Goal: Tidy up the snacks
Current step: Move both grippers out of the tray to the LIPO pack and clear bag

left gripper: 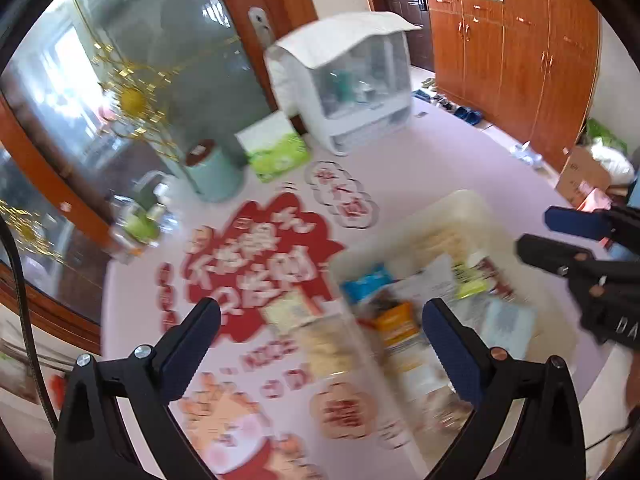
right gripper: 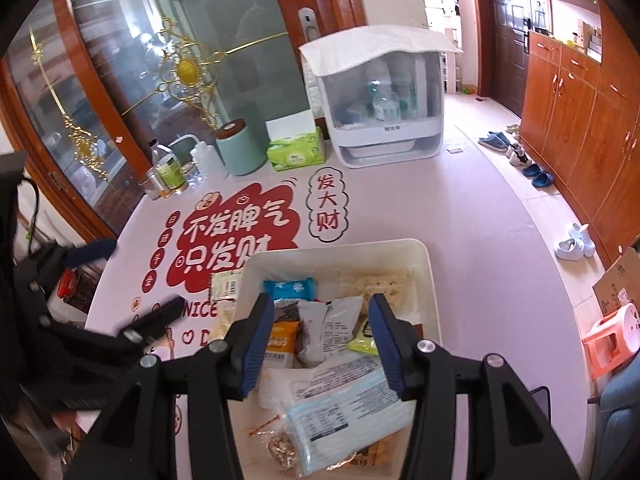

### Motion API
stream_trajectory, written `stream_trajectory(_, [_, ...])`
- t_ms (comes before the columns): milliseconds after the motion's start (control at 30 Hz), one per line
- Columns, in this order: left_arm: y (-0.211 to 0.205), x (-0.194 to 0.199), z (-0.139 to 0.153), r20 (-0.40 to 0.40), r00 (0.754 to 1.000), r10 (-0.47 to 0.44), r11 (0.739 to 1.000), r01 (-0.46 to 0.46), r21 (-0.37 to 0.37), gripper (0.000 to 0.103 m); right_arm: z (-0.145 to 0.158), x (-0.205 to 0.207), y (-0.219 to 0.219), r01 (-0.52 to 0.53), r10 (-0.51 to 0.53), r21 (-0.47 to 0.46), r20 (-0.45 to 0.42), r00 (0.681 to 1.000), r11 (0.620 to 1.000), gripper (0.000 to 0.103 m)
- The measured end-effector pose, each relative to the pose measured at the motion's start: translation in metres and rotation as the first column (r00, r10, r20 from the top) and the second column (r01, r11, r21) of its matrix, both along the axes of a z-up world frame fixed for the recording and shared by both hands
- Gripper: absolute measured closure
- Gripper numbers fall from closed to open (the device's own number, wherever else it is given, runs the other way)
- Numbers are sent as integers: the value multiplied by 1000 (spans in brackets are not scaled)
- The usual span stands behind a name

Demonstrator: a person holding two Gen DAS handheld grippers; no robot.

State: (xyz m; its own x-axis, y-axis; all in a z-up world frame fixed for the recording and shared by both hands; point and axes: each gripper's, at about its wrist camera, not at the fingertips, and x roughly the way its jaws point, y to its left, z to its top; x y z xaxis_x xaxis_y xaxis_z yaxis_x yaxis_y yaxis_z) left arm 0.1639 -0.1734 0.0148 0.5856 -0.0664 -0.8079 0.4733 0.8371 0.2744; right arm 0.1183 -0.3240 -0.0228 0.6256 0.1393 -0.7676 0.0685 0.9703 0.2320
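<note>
A cream plastic bin (right gripper: 424, 272) on the pink table holds several snack packets: a blue one (right gripper: 289, 289), a white one (right gripper: 334, 330), an orange one (right gripper: 282, 344) and a pale blue pack (right gripper: 348, 412) at the front. My right gripper (right gripper: 322, 338) is open and empty, hovering over the bin's front. My left gripper (left gripper: 320, 344) is open and empty, above the bin's left edge (left gripper: 404, 240); that view is blurred. Two pale packets (right gripper: 224, 286) lie on the table left of the bin. Each gripper shows in the other's view, the right (left gripper: 560, 236) and the left (right gripper: 132, 292).
At the table's back stand a white covered dish rack (right gripper: 380, 100), a green tissue box (right gripper: 296, 152), a mint canister (right gripper: 240, 148) and bottles (right gripper: 170, 170). A glass cabinet door is behind. Wooden cupboards, shoes, a cardboard box and a pink stool (right gripper: 612, 340) are on the right.
</note>
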Motion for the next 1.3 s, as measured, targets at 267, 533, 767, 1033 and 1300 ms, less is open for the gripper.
stream_trajectory(267, [74, 4, 52, 42, 999, 35, 997, -38, 65, 2, 14, -9, 35, -69, 69, 23, 20, 997, 997, 53])
stream_trajectory(533, [111, 9, 76, 95, 985, -144, 958, 115, 264, 2, 25, -14, 82, -122, 121, 14, 16, 992, 992, 52])
stream_trajectory(767, [128, 40, 74, 80, 922, -380, 855, 317, 410, 2, 21, 3, 134, -101, 102, 20, -11, 995, 995, 46])
stream_trajectory(1033, [135, 105, -6, -85, 835, -543, 762, 533, 369, 2, -21, 30, 185, 47, -42, 86, -60, 997, 995, 39])
stream_trajectory(1300, [110, 146, -138, -271, 736, -621, 712, 674, 197, 2, -103, 42, 217, 251, -245, 42, -109, 963, 967, 39])
